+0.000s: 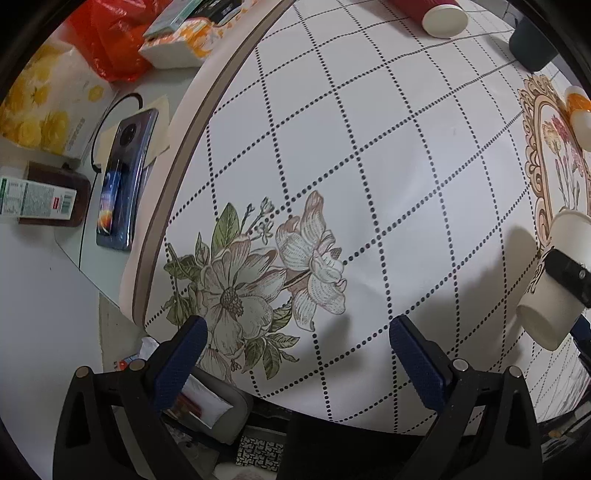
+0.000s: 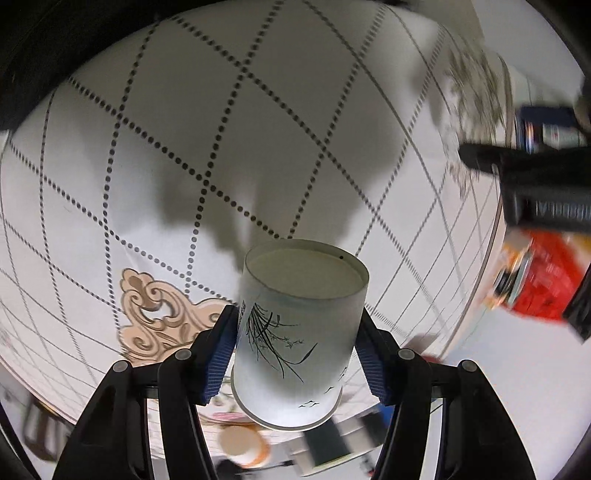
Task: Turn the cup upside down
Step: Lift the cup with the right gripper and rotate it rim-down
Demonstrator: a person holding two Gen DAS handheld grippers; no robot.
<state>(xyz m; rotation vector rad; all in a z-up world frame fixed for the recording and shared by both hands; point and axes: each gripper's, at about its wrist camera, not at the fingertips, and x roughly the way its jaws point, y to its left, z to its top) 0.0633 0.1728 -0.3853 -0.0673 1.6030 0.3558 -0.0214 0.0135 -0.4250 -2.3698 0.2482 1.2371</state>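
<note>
A white paper cup [image 2: 295, 332] with a black grass print is gripped between the blue pads of my right gripper [image 2: 299, 347]. Its flat base points away from the camera and its rim faces back towards me, and it hangs above the tablecloth [image 2: 221, 129]. In the left wrist view the same cup [image 1: 554, 288] shows at the right edge, tilted, with a black finger [image 1: 567, 275] of the right gripper across it. My left gripper [image 1: 295, 354] is open and empty, low over the flower print [image 1: 258, 273] on the cloth.
A red cup [image 1: 432, 14] lies on its side at the far edge, with a dark cup [image 1: 532, 44] and an orange-and-white cup [image 1: 580, 110] to the right. Left of the table edge [image 1: 177, 177] lie a phone [image 1: 122, 177], boxes [image 1: 37, 199] and a red bag [image 1: 110, 40].
</note>
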